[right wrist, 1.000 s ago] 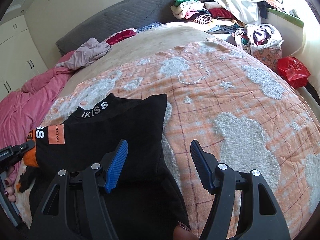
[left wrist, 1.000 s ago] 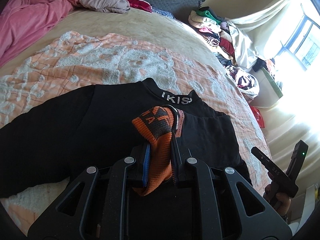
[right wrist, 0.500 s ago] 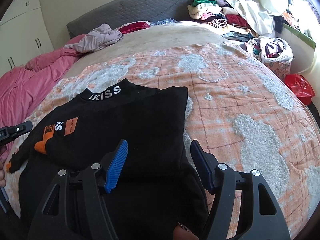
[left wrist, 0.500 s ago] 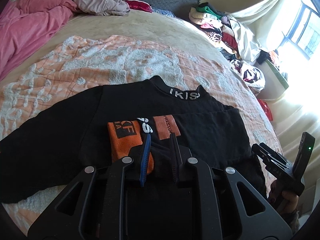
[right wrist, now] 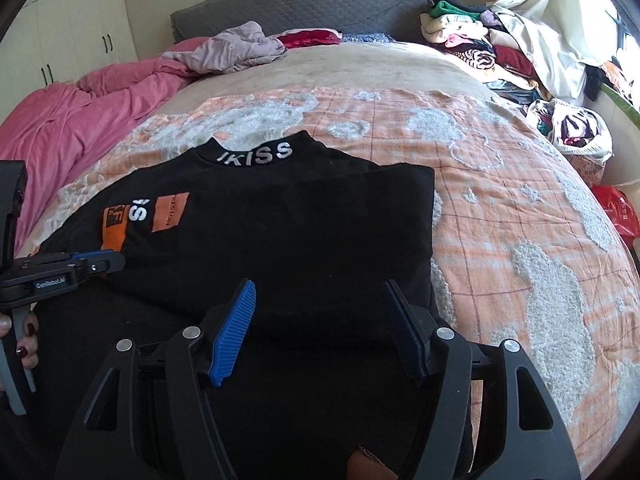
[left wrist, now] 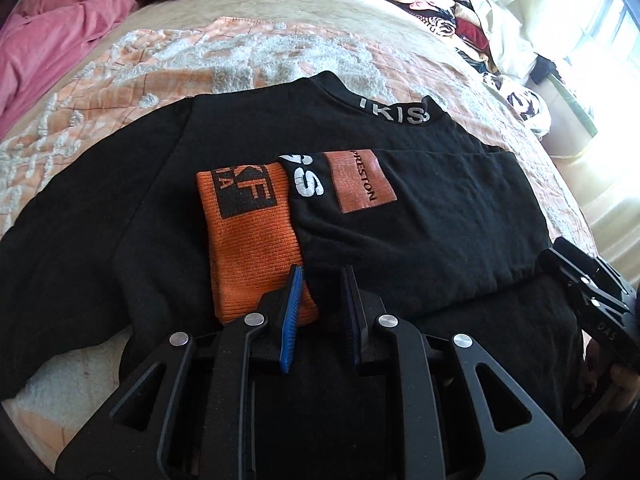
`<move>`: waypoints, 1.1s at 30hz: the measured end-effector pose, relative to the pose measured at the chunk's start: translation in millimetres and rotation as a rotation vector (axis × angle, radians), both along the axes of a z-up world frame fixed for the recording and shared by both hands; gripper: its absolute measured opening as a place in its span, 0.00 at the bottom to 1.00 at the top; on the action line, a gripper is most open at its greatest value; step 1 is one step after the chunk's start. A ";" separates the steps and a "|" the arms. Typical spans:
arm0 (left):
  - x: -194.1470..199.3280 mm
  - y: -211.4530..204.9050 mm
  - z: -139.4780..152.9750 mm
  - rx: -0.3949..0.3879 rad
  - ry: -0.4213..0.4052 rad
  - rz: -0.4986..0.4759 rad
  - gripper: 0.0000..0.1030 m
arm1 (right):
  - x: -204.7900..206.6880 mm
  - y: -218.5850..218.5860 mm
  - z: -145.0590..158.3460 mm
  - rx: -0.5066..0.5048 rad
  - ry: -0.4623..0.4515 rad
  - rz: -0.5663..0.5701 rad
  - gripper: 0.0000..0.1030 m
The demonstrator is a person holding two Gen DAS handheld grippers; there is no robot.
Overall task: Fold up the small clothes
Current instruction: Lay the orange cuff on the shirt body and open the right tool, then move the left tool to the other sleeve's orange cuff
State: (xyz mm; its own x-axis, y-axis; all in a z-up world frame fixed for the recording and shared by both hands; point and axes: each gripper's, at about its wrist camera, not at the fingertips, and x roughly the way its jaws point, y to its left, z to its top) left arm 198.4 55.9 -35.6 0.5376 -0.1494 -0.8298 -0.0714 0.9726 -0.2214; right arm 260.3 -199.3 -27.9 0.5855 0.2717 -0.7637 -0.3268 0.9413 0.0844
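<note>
A black sweatshirt (left wrist: pixel 132 184) with an "IKISS" collar lies flat on the bed; it also shows in the right wrist view (right wrist: pixel 304 220). Its right sleeve is folded across the chest, with the orange cuff (left wrist: pixel 252 236) and an orange patch (left wrist: pixel 360 182) on top. My left gripper (left wrist: pixel 320 276) is slightly open at the cuff's near end, holding nothing. It also shows at the left of the right wrist view (right wrist: pixel 100 262). My right gripper (right wrist: pixel 320 292) is open and empty over the sweatshirt's lower part, and shows at the right edge of the left wrist view (left wrist: pixel 580 276).
The sweatshirt rests on a peach and white blanket (right wrist: pixel 500 184). A pink duvet (right wrist: pixel 80 120) and a mauve garment (right wrist: pixel 232 50) lie at the far left. A clothes pile (right wrist: pixel 480 40) sits at the far right. A red bag (right wrist: pixel 616 212) lies beside the bed.
My left gripper laid the orange-cuffed sleeve flat across the chest and opened, letting go of it. My right gripper stayed open and shifted a little towards the sweatshirt's middle.
</note>
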 end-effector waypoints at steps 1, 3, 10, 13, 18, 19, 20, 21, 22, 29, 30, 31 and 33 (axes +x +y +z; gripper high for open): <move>-0.3 -0.2 0.4 0.000 0.000 -0.001 0.12 | 5.7 -3.8 -8.3 -0.019 0.042 -0.027 0.62; -0.5 -0.9 1.5 0.001 0.000 -0.006 0.13 | 12.6 -11.6 -18.5 0.022 0.091 -0.035 0.62; -2.2 -1.4 2.2 0.008 -0.005 -0.014 0.13 | 8.5 -7.3 -17.2 0.017 0.078 -0.029 0.66; -3.4 -3.3 2.6 0.017 -0.015 -0.013 0.13 | 5.6 -8.8 -13.5 0.039 0.070 -0.028 0.66; -7.4 -1.8 6.7 -0.005 -0.032 -0.007 0.20 | 1.3 -9.1 -10.0 0.069 0.065 -0.033 0.66; -7.9 -1.8 7.7 -0.008 -0.035 -0.008 0.22 | 0.4 -8.3 -9.4 0.072 0.062 -0.031 0.66; -9.3 -1.9 8.9 -0.006 -0.040 -0.009 0.24 | -0.6 -7.0 -8.6 0.073 0.060 -0.029 0.66; -10.6 -2.2 10.1 -0.004 -0.044 -0.009 0.26 | -1.8 -5.2 -8.0 0.073 0.058 -0.028 0.66; -11.8 -2.1 11.3 -0.004 -0.047 -0.010 0.27 | -2.6 -3.8 -7.7 0.074 0.056 -0.025 0.66; -22.5 5.5 20.7 -0.004 -0.075 0.002 0.53 | -8.5 7.6 -5.3 0.069 0.042 -0.006 0.68; -24.1 7.4 22.6 0.000 -0.079 0.007 0.58 | -9.8 9.3 -4.6 0.059 0.032 -0.009 0.72; -26.2 9.7 24.6 0.002 -0.084 0.012 0.58 | -11.9 12.3 -3.1 0.038 0.013 -0.010 0.73; -30.8 15.5 28.1 0.000 -0.093 0.024 0.64 | -15.2 17.8 -0.7 0.011 -0.013 -0.001 0.73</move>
State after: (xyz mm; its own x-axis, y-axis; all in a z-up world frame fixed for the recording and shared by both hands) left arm 167.6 71.4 -7.5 0.6156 -0.1355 -0.7764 -0.0740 0.9708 -0.2281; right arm 245.1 -181.5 -28.7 0.5958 0.2791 -0.7531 -0.3266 0.9408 0.0903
